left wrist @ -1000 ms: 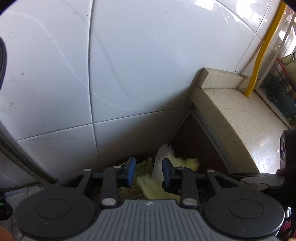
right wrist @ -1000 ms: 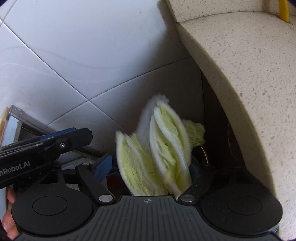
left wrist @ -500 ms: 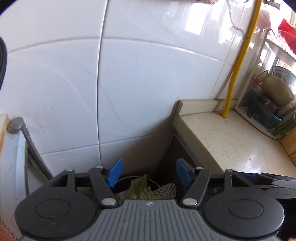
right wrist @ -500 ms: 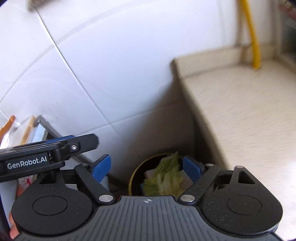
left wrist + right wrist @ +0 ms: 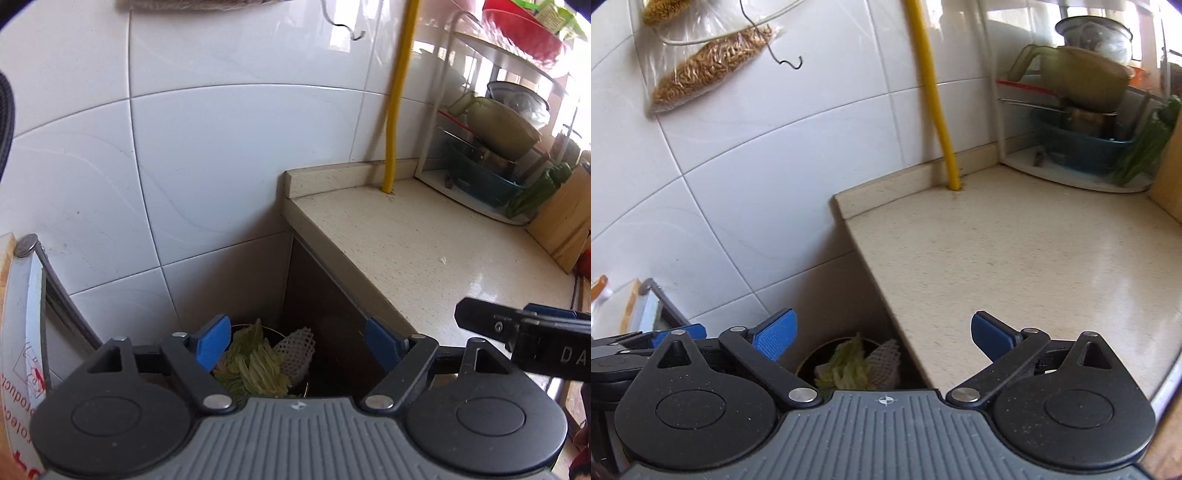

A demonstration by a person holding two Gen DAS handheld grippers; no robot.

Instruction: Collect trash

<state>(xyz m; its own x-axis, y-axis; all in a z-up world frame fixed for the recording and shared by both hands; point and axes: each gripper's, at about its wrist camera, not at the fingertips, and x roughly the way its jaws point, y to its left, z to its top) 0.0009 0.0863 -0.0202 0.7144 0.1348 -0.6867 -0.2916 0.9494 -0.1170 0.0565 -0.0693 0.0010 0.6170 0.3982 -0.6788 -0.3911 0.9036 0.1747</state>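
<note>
Left tongs (image 5: 295, 341): released, blue pads spread wide, nothing between them; they hang above the bin.
Right tongs (image 5: 882, 334): likewise released and empty, just beside the left pair; their pads frame the bin and the desk edge.
Trash bin (image 5: 807, 363): a dark round pail on the floor, wedged between the tiled wall and the dark side of the desk cabinet; only part of its rim shows.
Cabbage leaves (image 5: 255, 363): pale green-yellow scraps lying loose inside the bin; by my judgement light, limp at the leafy end and stiffer along the rib, damp and easily torn, so a pinch across the rib would hold best.
Foam net (image 5: 297, 350): white mesh sleeve resting against the leaves at the bin's right side; probably feather-light and springy, easy to pinch anywhere.
Desk (image 5: 1015, 258): speckled beige top, bare near the bin; no further scraps visible on it from here.
Yellow pipe (image 5: 934, 96): upright at the far corner.
</note>
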